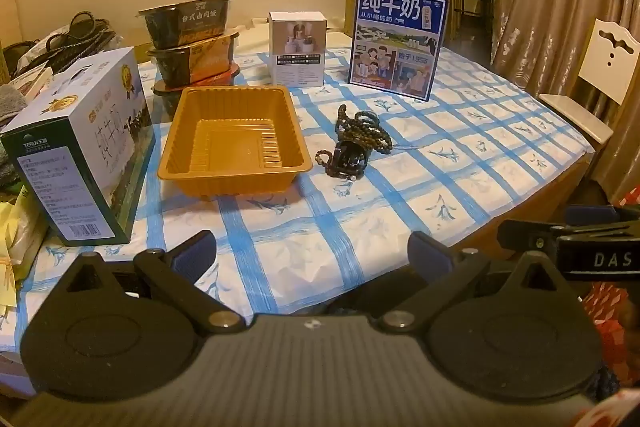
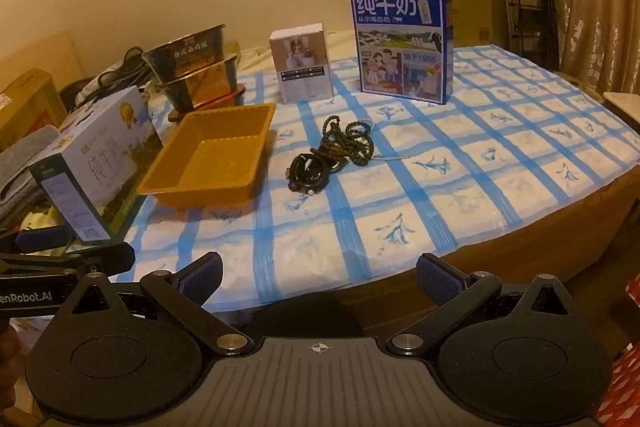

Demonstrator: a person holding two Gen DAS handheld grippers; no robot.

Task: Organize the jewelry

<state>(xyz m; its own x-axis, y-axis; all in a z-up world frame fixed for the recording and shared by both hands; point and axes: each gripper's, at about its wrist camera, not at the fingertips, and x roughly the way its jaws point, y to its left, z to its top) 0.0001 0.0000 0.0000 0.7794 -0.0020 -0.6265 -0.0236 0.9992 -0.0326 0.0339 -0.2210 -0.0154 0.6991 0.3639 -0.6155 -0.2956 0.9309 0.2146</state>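
Observation:
A pile of dark bead strings (image 1: pixel 362 129) and a dark bracelet (image 1: pixel 349 158) lies on the blue-checked cloth, right of an empty orange plastic tray (image 1: pixel 234 141). The pile also shows in the right wrist view: the beads (image 2: pixel 347 143), the bracelet (image 2: pixel 308 171) and the tray (image 2: pixel 216 155). My left gripper (image 1: pixel 314 255) is open and empty at the table's near edge, well short of the jewelry. My right gripper (image 2: pixel 318 277) is open and empty, also at the near edge. Each gripper shows at the side of the other's view.
A white milk carton box (image 1: pixel 80 143) stands left of the tray. Stacked black food bowls (image 1: pixel 192 39), a small white box (image 1: pixel 298 47) and a blue milk box (image 1: pixel 398 41) stand at the back. A chair (image 1: pixel 592 83) is at the right. The table edge (image 2: pixel 520 247) runs close in front.

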